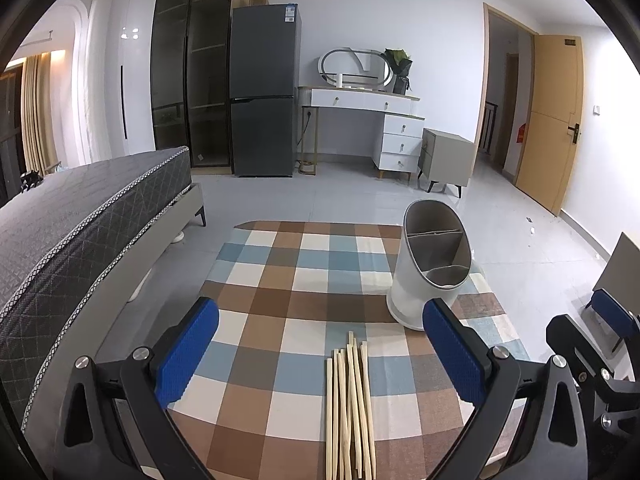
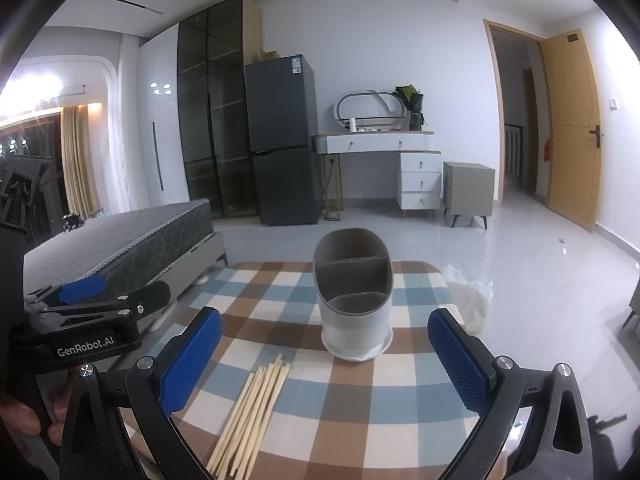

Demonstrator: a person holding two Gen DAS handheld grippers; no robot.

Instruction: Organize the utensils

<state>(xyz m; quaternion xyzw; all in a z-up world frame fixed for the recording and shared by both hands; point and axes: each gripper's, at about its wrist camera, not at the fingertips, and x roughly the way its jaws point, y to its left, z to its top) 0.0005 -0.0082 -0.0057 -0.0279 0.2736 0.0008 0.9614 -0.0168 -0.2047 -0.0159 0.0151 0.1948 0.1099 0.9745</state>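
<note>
L gripper [image 1: 320, 352] & R gripper [image 2: 324, 354] level above chopsticks [image 1: 350, 408], fingers spread wide, gripping nothing.

You are working in a home bedroom. Left of your left claw [image 1: 320, 348] runs a bed [image 1: 80, 216] with a bare quilted mattress. Far ahead of it stand a dark fridge [image 1: 264, 88], a glass-door wardrobe [image 1: 192, 80] and a white dressing table [image 1: 368, 104] with an oval mirror [image 1: 356, 65]. Ahead to the right are a grey nightstand [image 1: 444, 156] and an open wooden door [image 1: 552, 116]; curtains [image 1: 36, 112] hang far left.
</note>
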